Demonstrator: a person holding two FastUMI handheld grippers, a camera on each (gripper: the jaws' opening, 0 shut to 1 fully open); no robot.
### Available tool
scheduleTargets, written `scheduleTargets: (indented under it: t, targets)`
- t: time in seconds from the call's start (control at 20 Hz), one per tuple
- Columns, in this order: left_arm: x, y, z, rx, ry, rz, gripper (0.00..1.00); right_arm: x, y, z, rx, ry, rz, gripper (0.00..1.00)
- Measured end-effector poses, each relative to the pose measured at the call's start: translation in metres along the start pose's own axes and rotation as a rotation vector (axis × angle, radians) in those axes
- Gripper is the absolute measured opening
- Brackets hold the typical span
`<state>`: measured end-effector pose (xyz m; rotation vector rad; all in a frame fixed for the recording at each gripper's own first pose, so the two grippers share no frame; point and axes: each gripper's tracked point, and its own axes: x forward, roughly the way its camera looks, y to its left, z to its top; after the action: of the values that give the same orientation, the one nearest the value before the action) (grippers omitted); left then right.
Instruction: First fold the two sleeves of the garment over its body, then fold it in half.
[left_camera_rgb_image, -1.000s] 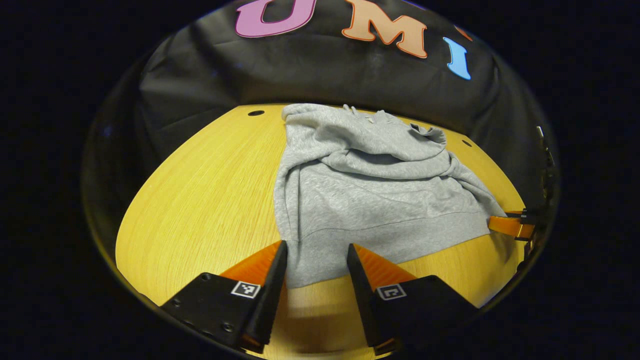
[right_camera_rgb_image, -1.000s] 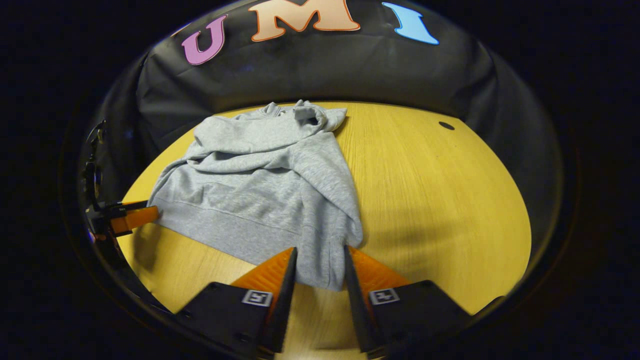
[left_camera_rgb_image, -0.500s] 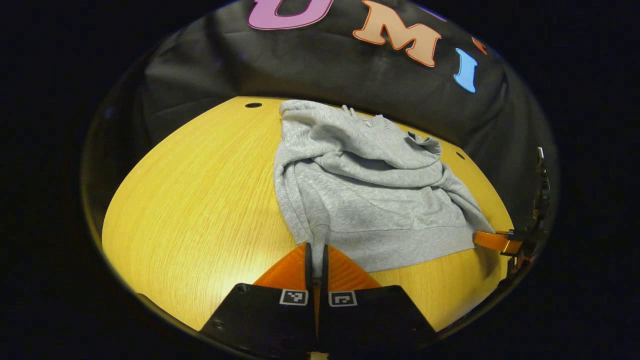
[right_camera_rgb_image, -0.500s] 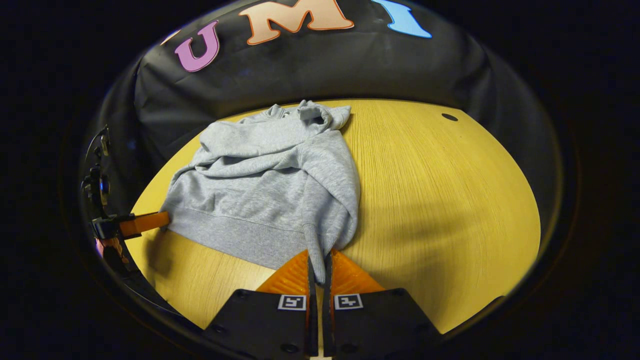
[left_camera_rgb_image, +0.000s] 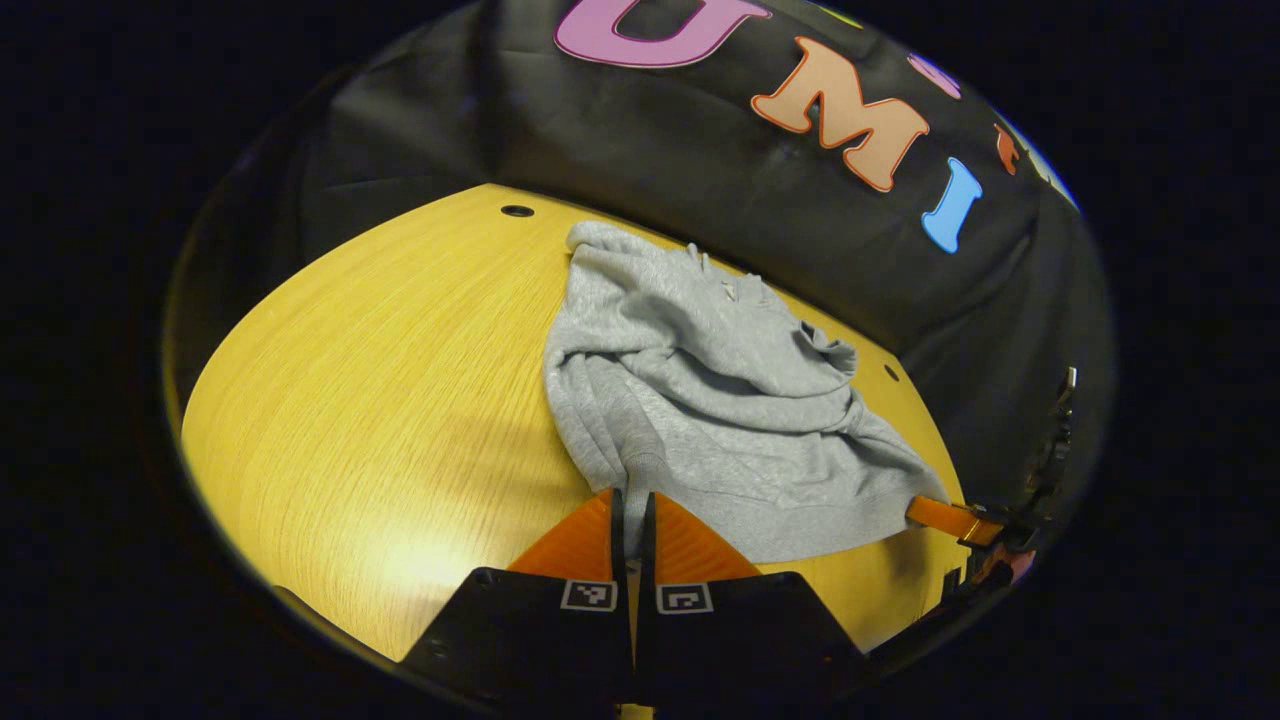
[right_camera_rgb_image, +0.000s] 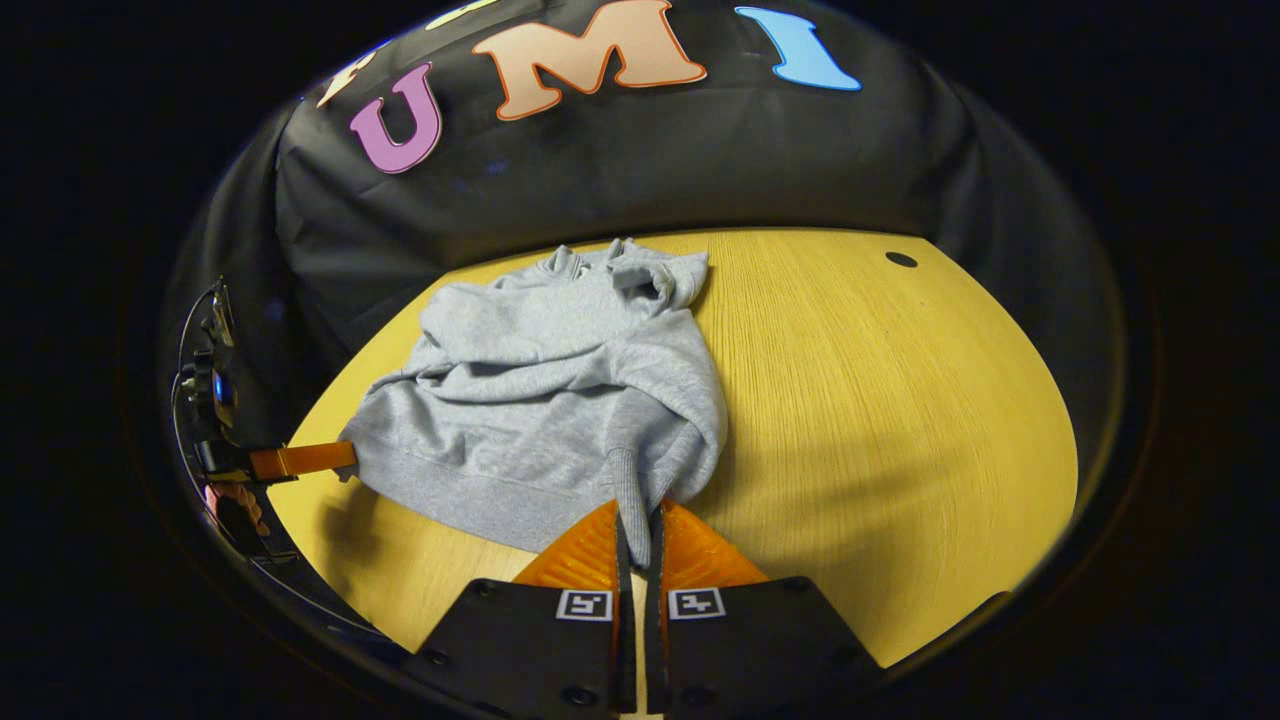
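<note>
Grey hoodie (left_camera_rgb_image: 700, 400) on the wood table (left_camera_rgb_image: 380, 400), left gripper (left_camera_rgb_image: 632, 510) and right gripper (right_camera_rgb_image: 638, 520) each pinching its hem corners, no readable labels.

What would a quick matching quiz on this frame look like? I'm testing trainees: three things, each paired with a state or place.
Things:
1. grey fleece hoodie
2. left gripper
3. small dark round hole

States or places:
A. clamped on the hem's left corner
B. in the bare yellow wooden table, right of the cloth
C. lying with sleeves folded over its body

Pairs: 1-C, 2-A, 3-B
</note>
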<state>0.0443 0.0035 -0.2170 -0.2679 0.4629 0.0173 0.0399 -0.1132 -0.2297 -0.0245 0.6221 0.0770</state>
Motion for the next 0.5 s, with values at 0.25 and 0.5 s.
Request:
scheduleTargets:
  t: [0.25, 0.5]
  targets:
    - [0.001, -0.018, 0.044, -0.02, -0.075, -0.041, 0.0, 0.0, -0.001, 0.041, 0.013, -0.072, 0.006, 0.06]
    - [0.022, -0.031, 0.095, -0.041, -0.17, -0.057, 0.0, 0.014, -0.002, 0.087, 0.007, -0.138, 0.007, 0.06]
